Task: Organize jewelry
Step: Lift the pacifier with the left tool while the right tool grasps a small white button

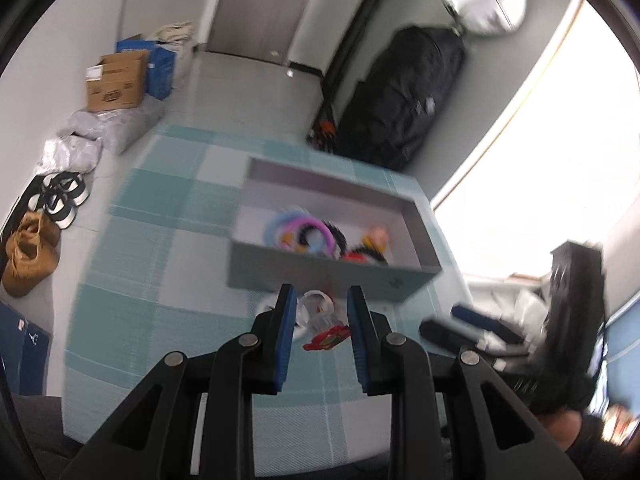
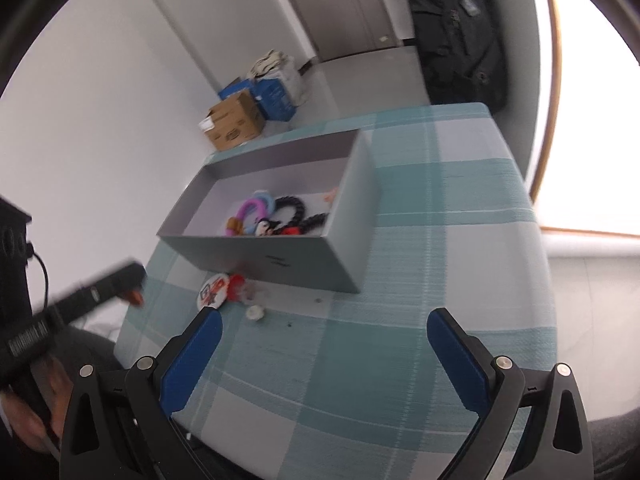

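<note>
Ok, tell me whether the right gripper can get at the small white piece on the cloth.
Probably yes: the right gripper is open, and the small white piece lies on bare tablecloth just ahead of its fingers, apart from the grey box.

A tabletop under a teal-and-white checked cloth carries an open grey box toward its far left. Just beside the box's near wall lie a round printed badge, a red-and-clear trinket and a small white piece.
</note>
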`<state>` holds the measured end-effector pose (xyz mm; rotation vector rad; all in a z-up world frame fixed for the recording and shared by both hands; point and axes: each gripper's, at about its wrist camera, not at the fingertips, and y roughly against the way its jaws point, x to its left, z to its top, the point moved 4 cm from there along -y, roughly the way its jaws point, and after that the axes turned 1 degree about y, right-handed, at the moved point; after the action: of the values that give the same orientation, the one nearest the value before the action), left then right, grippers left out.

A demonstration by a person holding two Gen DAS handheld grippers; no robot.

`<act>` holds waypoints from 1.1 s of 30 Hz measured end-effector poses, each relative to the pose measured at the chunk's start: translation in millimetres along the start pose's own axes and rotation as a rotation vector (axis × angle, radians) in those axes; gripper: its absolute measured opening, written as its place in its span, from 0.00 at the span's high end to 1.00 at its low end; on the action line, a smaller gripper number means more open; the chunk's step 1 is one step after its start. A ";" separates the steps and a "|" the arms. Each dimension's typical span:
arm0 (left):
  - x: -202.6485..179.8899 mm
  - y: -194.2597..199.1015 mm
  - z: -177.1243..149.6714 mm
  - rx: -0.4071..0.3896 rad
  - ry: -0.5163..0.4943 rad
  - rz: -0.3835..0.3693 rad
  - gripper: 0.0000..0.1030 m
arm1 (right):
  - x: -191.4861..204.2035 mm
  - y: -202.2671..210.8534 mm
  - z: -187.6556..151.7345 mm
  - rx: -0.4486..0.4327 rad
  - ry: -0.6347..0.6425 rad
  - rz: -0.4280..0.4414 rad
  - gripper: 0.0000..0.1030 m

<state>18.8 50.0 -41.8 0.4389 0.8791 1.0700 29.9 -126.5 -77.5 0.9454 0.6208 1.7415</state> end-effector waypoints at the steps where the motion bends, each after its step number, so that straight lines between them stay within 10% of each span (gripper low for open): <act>1: 4.0 1.6 2.8 -0.012 0.014 -0.001 0.80 | 3.0 -3.0 -0.7 0.009 0.009 0.002 0.00; 9: 40.1 3.3 11.6 -0.051 0.146 0.010 0.80 | 37.0 -26.1 -6.9 0.051 0.131 0.004 0.16; 33: 36.2 -1.9 6.7 -0.024 0.099 0.047 0.80 | 83.8 -60.4 -22.8 0.038 0.405 -0.119 0.86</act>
<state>32.5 82.1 -53.8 0.3909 0.9460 1.1516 28.3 -26.2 -111.2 0.5672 0.9531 1.8312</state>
